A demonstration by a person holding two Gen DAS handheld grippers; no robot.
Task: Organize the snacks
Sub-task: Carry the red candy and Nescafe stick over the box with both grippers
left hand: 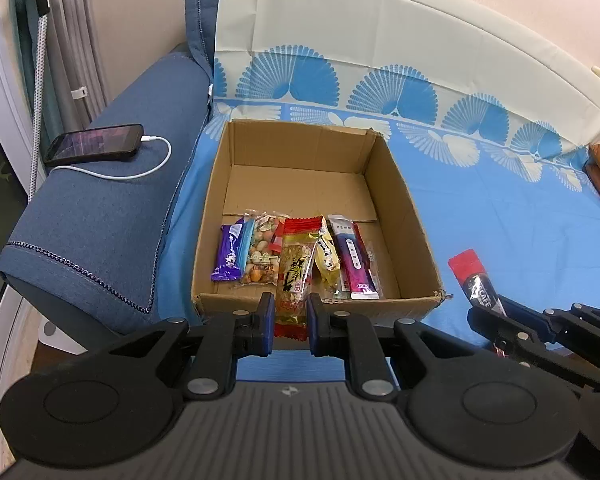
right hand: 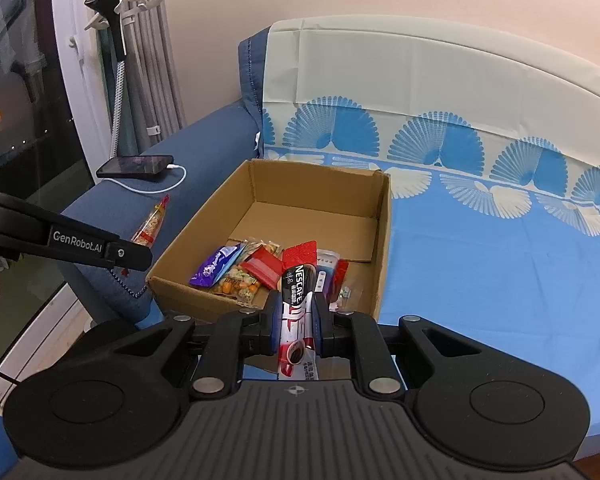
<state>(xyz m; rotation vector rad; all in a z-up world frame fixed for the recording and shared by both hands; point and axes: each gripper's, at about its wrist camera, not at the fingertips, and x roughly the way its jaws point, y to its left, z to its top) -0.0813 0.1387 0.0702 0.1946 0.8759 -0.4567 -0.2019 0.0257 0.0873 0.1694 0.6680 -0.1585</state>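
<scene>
An open cardboard box (left hand: 412, 216) sits on the blue bedsheet. Along its near side lie a purple bar (left hand: 230, 254), a nut pack (left hand: 260, 258), a yellow pack (left hand: 327, 260) and a pink-purple sachet (left hand: 356, 266). My left gripper (left hand: 290, 302) is shut on a red-and-gold peanut bar (left hand: 294, 276), held over the box's near rim. To the right of the box, my right gripper (right hand: 297, 300) is shut on a Nescafe stick (right hand: 296, 280). The left wrist view shows that stick (left hand: 472, 276) over the sheet. In the right wrist view the left gripper (right hand: 142, 254) carries the peanut bar (right hand: 152, 224) at the box's left.
A blue sofa arm (left hand: 100, 216) borders the box on the left, bearing a phone (left hand: 96, 144) on a white cable. A phone-holder stand (right hand: 118, 60) and curtains rise behind it. The far half of the box floor (left hand: 300, 188) is bare. Blue sheet (right hand: 480, 264) spreads right.
</scene>
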